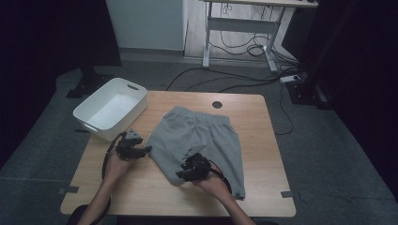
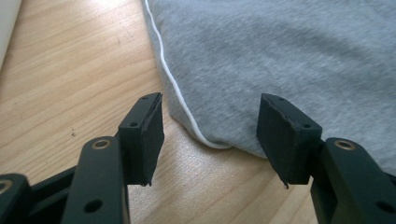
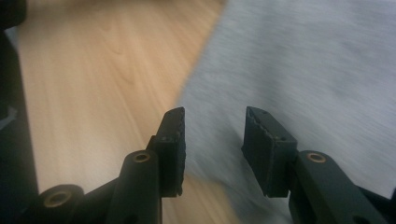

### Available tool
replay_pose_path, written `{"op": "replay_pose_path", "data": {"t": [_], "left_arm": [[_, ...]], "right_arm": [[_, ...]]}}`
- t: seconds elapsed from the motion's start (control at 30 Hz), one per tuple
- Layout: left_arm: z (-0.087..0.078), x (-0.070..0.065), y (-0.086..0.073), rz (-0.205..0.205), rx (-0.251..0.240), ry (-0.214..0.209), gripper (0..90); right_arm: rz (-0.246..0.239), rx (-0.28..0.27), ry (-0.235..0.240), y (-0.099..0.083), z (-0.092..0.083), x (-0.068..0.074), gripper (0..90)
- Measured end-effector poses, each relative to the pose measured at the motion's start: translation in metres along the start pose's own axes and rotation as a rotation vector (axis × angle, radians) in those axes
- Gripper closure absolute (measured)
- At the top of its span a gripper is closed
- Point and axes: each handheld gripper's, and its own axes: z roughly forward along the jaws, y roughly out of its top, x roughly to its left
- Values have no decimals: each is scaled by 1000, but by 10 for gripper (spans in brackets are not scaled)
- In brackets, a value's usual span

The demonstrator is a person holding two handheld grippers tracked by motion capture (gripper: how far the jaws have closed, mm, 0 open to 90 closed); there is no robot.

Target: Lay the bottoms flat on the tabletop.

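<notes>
Both tongs, left and right, apart, gripping nothing, at grey shorts edge.

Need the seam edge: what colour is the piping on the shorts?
White piping on grey shorts; clearest in left gripper view.

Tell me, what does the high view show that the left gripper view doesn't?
The high view takes in the whole scene: the white bin at the table's far left corner, both of the person's hands, the right tool over the near edge of the grey shorts, and the floor cables beyond. The left gripper view gives close detail: the left tool with open jaws either side of a corner of the shorts, and white piping along their edge. Both share the shorts, the left tool and the wooden table.
</notes>
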Motion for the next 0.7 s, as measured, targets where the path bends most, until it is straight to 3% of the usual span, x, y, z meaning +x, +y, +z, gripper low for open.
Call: {"op": "replay_pose_path", "data": {"t": [0.1, 0.2, 0.33, 0.43, 0.53, 0.6, 0.7], "left_arm": [[3, 2, -1, -14, -1, 0, 406], [6, 4, -1, -28, -3, -7, 405], [11, 4, -2, -26, 15, -9, 415], [12, 4, -1, -43, 27, -24, 474], [13, 2, 1, -49, 43, -55, 622], [13, -2, 4, -24, 52, -49, 742], [7, -11, 12, 66, 66, 0, 833]], "right_arm": [[-31, 7, 12, 5, 13, 9, 512], [-41, 27, 28, 8, 28, 14, 502], [-71, 58, 14, 7, 42, 18, 507], [-106, 85, -27, 5, 48, 20, 584], [-123, 82, -56, 4, 47, 19, 778], [-117, 87, -58, 3, 45, 18, 867], [-132, 66, -40, 2, 37, 18, 875]]}}
